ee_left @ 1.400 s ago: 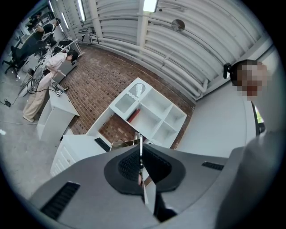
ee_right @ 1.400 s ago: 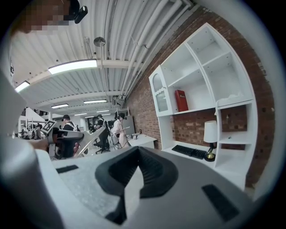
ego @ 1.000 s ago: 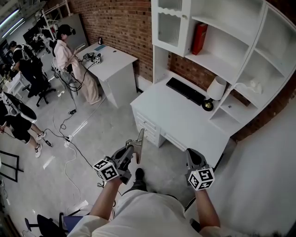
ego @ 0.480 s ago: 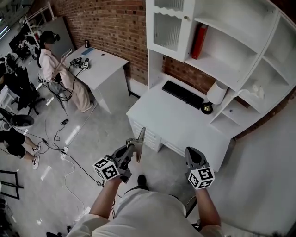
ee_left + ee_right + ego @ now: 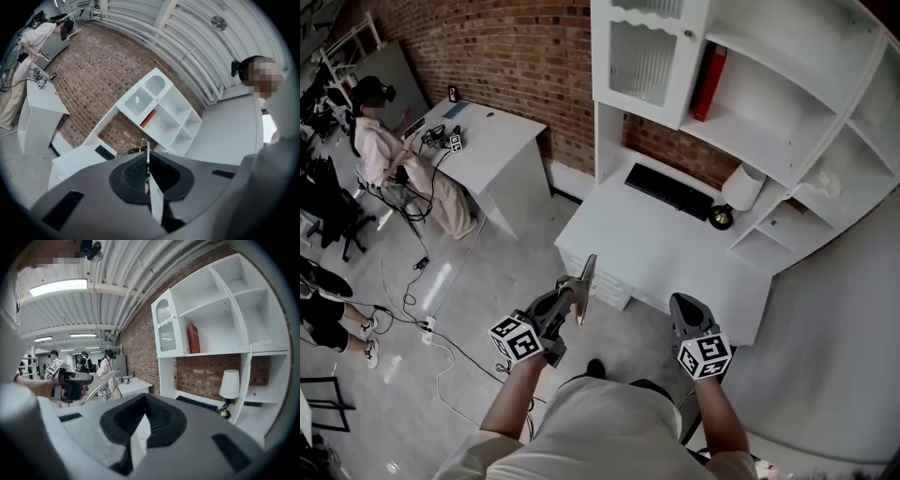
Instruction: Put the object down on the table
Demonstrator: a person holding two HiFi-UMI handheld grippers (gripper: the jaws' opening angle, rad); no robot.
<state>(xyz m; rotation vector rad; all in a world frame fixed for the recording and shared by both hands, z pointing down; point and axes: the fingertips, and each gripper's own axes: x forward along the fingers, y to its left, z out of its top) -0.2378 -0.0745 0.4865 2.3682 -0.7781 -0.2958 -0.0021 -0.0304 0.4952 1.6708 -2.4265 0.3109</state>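
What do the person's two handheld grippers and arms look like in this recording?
Both the left gripper and right gripper have grey bodies with dark ribbed jaw pads. Each carries a white cube printed with black square markers. No cables show on them. The person wears a white short-sleeved top, leaving the forearms bare.

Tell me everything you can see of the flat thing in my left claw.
It is a thin, flat, pale beige panel, stiff-looking, perhaps metal or board. The left claw is shut on its near end and holds it on edge, so it sticks out ahead in the air, in front of the white table. Nothing else touches it. What exactly it is cannot be told.
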